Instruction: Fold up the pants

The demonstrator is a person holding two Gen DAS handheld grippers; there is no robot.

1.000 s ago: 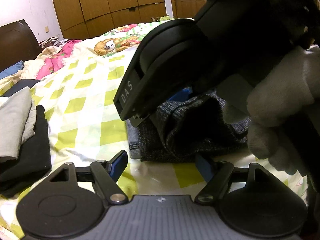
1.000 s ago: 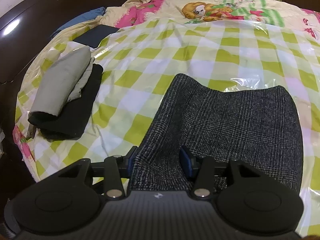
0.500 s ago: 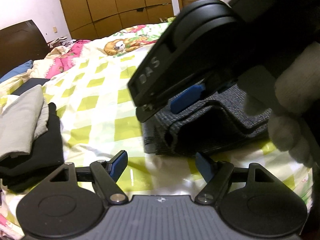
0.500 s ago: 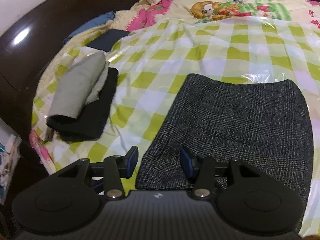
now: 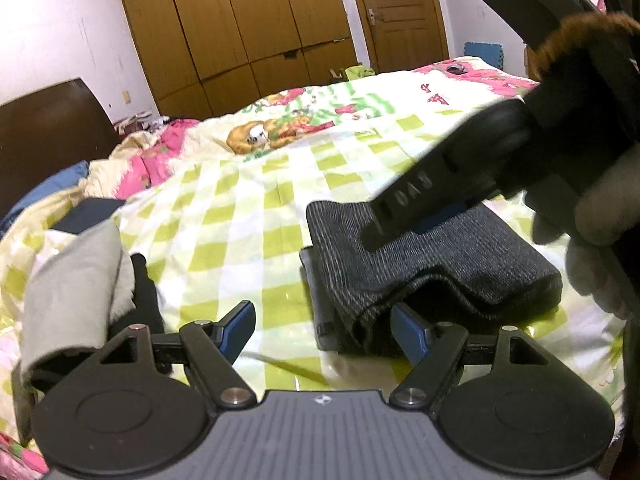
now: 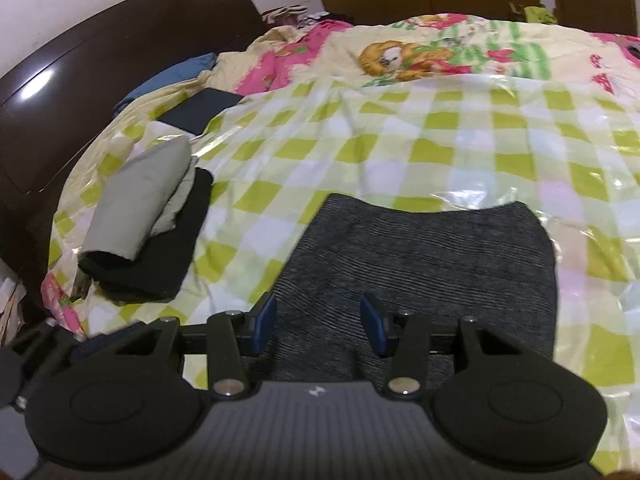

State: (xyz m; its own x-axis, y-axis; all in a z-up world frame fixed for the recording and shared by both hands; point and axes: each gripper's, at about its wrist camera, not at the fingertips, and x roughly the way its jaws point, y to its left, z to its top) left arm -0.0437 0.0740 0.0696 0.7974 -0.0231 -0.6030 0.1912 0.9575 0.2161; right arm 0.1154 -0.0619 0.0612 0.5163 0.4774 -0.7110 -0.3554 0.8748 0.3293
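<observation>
The dark grey checked pants (image 5: 440,264) lie folded in a thick bundle on the green-and-white checked bed cover (image 5: 248,240). My left gripper (image 5: 324,328) hovers open just in front of the bundle's near left corner, and its pads touch nothing. In the left wrist view my right gripper (image 5: 436,204) hangs above the bundle's top, held by a gloved hand (image 5: 592,220). The right wrist view shows the right gripper (image 6: 318,324) open over the near part of the pants (image 6: 420,256), with no cloth pinched.
A folded grey garment on a black one (image 6: 140,216) sits at the left edge of the bed. Behind it lie a dark flat object (image 6: 200,110) and the brown headboard (image 6: 100,60). A cartoon quilt (image 6: 420,56) covers the far side; wooden wardrobes (image 5: 240,20) stand beyond.
Both grippers have risen and drawn back from the pants. The right gripper has come up off the fold, and the bundle now lies flat on the bed.
</observation>
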